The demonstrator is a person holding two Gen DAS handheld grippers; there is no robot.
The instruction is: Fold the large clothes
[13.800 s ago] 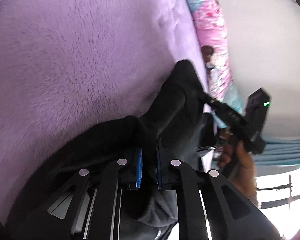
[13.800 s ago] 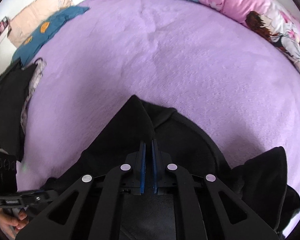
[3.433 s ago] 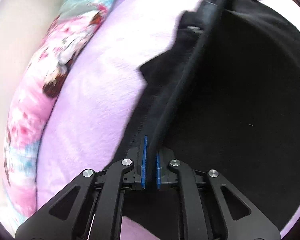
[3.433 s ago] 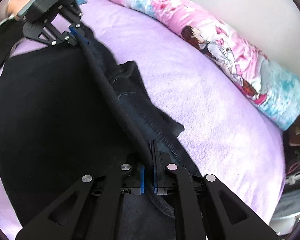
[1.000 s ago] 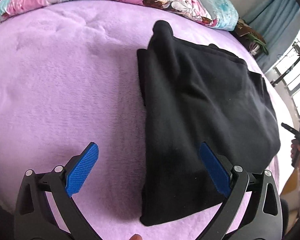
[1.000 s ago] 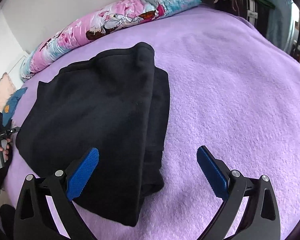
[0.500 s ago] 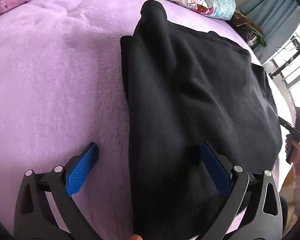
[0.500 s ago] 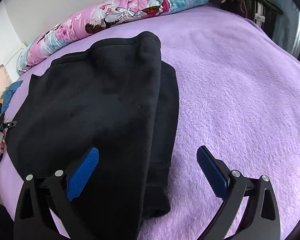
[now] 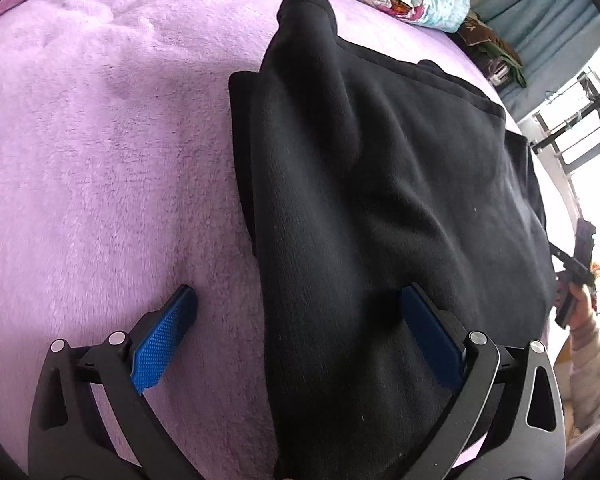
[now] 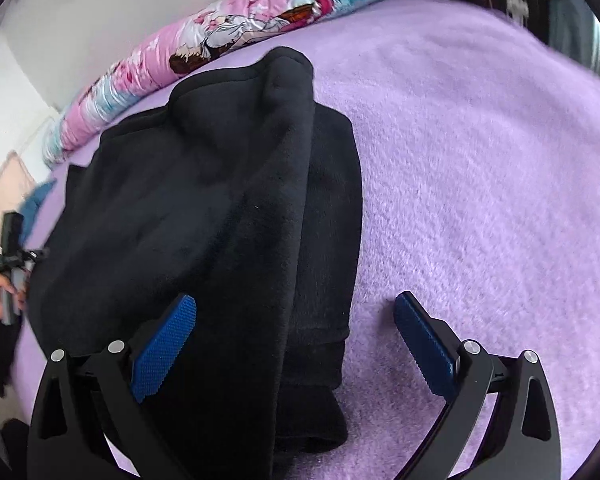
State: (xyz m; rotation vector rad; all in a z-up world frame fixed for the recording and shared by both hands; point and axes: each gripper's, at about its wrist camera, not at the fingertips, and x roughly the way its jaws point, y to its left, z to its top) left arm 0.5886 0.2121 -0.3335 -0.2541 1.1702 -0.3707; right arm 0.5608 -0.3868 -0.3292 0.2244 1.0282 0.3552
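**Lilac bed, black garment part-folded**

Lilac plush covers the bed (image 9: 100,160), and on it lies the black garment (image 9: 380,200), a thick fleece piece already doubled into a long, layered bundle. One rounded end pokes up toward the patterned pink-and-blue bolster (image 10: 188,56) along the far wall; a thinner under-layer sticks out along one side edge, and at the near end a ribbed hem shows beneath the top fold.

The left gripper (image 9: 300,336) hangs low over the near end with its jaws wide apart, one blue pad above the bare bed cover and the other over the cloth, straddling the garment's side edge. The right gripper (image 10: 296,340) does the same at the opposite side edge, jaws spread, holding nothing.

My reading: the lengthwise folding is done, since the piece lies narrow and stacked. What seems left is to pinch the near end on both sides and bring it over toward the far end, then square up the loose under-layer. Neither gripper has hold of the cloth yet.

A curtain (image 9: 540,12) and a bright window sit off to one side.
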